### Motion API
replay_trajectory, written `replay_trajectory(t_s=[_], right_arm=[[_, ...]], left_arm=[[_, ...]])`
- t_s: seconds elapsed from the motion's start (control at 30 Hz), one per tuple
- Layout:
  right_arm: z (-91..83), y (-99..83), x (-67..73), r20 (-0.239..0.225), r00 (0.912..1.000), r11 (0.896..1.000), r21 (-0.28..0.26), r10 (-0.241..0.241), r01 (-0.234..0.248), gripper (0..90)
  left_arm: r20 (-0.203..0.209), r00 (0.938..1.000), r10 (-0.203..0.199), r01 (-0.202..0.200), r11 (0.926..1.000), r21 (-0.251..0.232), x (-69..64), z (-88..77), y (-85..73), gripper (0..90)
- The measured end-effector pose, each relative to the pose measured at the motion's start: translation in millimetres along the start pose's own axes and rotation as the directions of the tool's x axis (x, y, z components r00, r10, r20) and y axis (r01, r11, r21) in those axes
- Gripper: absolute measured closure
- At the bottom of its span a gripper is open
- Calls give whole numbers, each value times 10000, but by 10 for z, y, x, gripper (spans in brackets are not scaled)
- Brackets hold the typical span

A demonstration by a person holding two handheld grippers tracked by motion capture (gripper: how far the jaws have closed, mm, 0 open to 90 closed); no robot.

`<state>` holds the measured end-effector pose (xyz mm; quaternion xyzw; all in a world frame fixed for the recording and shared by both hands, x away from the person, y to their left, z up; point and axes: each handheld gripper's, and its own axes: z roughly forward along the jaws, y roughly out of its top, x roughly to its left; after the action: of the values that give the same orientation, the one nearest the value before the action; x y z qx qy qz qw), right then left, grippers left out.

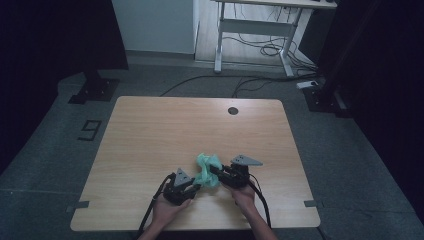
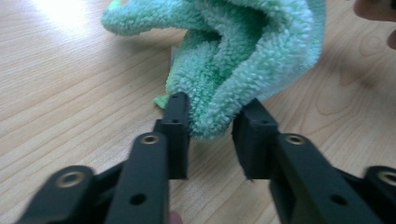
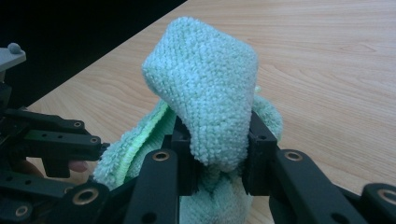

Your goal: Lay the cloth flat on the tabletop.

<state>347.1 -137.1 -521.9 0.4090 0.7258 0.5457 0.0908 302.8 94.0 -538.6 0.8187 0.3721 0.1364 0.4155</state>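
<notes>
Left gripper (image 1: 192, 188): black jaws part-open, straddling a fold of fluffy mint-green terry cloth (image 1: 207, 171), touching, grip unclear. Cloth bunched, looped pile, on pale woodgrain table (image 1: 150, 135) near front edge. Right gripper (image 1: 216, 172): jaws clamped on a humped fold; lower cloth hidden behind jaws.

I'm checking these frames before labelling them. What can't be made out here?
- Right gripper view: the cloth bulges over the right hand-held gripper, hiding how deep the jaws bite.
- Left gripper view: the cloth's top is cut off by the frame edge.
- High view: the cloth's folds are too small.
</notes>
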Motion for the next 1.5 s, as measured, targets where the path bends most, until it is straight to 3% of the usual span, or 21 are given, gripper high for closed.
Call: replay_trajectory(t_s=[0.03,0.3,0.57,0.8,1.07,1.13,1.23,1.3,1.4,1.5], right_arm=[[-5,-3,4,-5,10000,10000,56,-46,46,707],[-14,-22,29,90,9995,9995,108,-297,296,695],[-131,26,38,53,9986,9985,-158,-530,531,655],[-230,60,124,87,9945,9936,-428,-1047,1050,598],[-283,84,96,81,9957,9940,-581,-922,925,479],[-287,81,81,66,9964,9947,-587,-841,843,480],[-307,78,64,631,9929,9931,-534,-1008,1042,486],[-331,80,27,621,9941,9943,-541,-885,918,553],[-341,74,-11,434,9952,9948,-470,-881,902,683],[-355,84,-3,391,9931,9929,-394,-1106,1121,717]], left_arm=[[83,10000,-3,3,10000,39,-1,-5,-3,740],[371,9991,198,-188,9994,-278,22,-104,-13,822],[538,9983,220,-173,9961,-863,45,-301,64,837],[618,9979,167,-105,9950,-992,81,-434,102,842],[591,9979,248,-181,9936,-1115,107,-542,139,843],[499,9982,327,-268,9932,-1133,115,-573,152,843],[459,9988,152,-90,9913,-1313,169,-650,162,846],[710,9975,-20,121,9896,-1430,214,-696,164,847],[690,9976,-18,117,9898,-1422,229,-714,166,847],[624,9980,17,70,9902,-1396,230,-722,167,846]])
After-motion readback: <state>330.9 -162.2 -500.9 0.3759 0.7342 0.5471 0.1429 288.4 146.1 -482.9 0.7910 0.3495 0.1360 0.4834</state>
